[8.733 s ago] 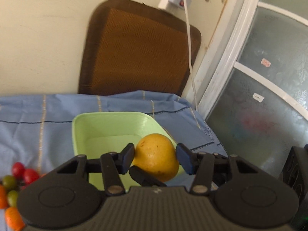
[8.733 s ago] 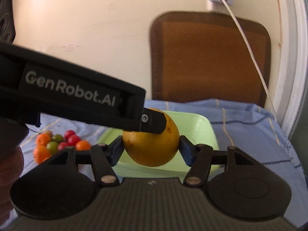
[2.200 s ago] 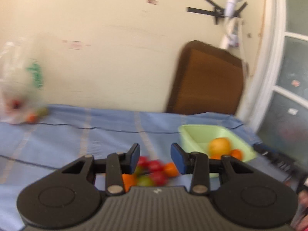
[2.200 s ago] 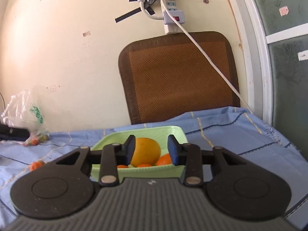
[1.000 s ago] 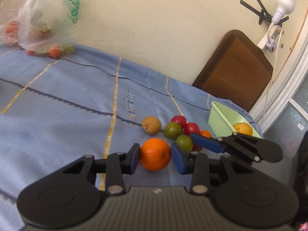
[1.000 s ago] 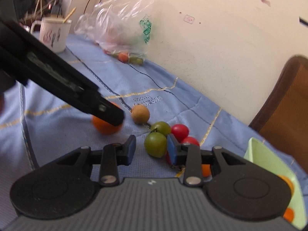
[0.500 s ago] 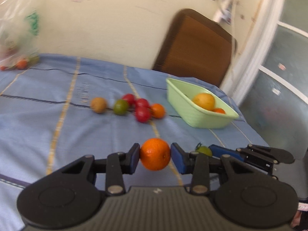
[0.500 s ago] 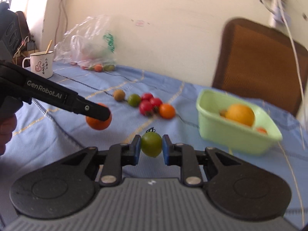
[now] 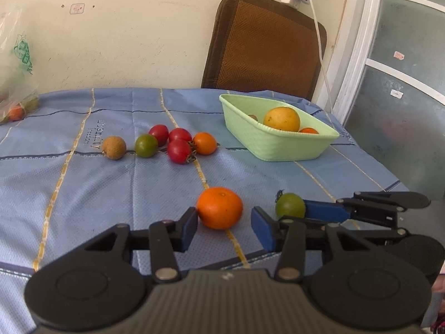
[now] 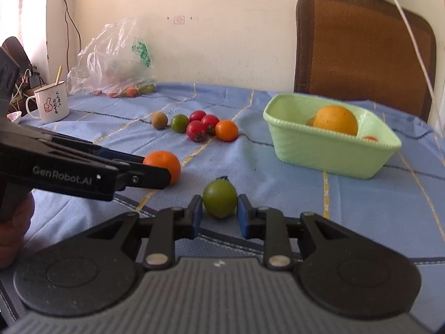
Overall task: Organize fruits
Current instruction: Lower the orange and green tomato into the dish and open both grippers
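A blue cloth with yellow stripes covers the table against a cream wall. From the left: an enamel mug printed with a thumbs-up and writing too small to read, a clear plastic bag with a green print, a loose cluster of small fruits, a pale green basket holding a large yellow fruit, and a brown woven chair back before a frosted glass door. The cloth bears stitched lettering, unreadable here; the left gripper's side reads "GenRobot.AI". Its jaws are opening, one pad touching the orange, the other apart from it; the fruit rests on the cloth, stem dimple upward. The right gripper's jaws are opening too, pads just clear of the green tomato on the cloth, stem pointing up and away.
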Demonstrator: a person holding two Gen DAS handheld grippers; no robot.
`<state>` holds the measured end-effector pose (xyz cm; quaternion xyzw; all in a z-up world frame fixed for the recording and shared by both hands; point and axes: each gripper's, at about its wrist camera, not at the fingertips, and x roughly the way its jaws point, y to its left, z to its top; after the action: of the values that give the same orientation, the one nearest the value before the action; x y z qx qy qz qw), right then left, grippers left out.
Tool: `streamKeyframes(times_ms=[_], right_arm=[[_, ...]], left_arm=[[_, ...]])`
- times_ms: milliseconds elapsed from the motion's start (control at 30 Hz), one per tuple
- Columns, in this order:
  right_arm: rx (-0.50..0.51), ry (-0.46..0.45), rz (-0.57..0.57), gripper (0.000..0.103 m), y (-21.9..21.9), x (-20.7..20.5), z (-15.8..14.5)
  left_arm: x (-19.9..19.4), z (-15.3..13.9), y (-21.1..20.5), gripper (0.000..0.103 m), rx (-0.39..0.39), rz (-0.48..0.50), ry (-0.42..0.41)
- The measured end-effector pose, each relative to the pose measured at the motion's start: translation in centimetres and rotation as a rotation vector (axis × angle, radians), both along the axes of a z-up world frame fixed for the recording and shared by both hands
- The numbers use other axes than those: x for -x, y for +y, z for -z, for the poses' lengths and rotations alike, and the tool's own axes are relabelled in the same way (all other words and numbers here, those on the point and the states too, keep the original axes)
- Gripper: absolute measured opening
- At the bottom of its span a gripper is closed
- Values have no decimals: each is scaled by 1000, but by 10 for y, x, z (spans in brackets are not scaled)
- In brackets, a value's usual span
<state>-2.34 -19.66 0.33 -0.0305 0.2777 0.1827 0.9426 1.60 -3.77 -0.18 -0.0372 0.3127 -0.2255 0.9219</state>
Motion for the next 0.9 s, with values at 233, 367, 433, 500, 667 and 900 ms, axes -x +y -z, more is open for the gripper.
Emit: streamKeyframes(times_ms=[233, 367, 433, 500, 667, 900], right_arm=[[-146, 28, 26, 24, -22, -5, -2], [-173, 49, 19, 27, -26, -11, -1], [-165, 54, 12, 30, -25, -14, -2], [-148, 48, -3, 30, -21, -19, -3], [-156, 60, -18, 28, -21, -28, -2], [-264, -120, 92, 28, -50, -17, -15]], left_arm=[[-11, -5, -6, 36, -4, 10, -7], [-17, -5, -13, 41, -23, 8, 4], [-21, -4, -16, 41, -25, 15, 16], [-23, -3, -18, 41, -33, 13, 18], [-27, -3, -11, 38, -8, 9, 36], [-45, -31, -22, 38, 75, 57, 22]])
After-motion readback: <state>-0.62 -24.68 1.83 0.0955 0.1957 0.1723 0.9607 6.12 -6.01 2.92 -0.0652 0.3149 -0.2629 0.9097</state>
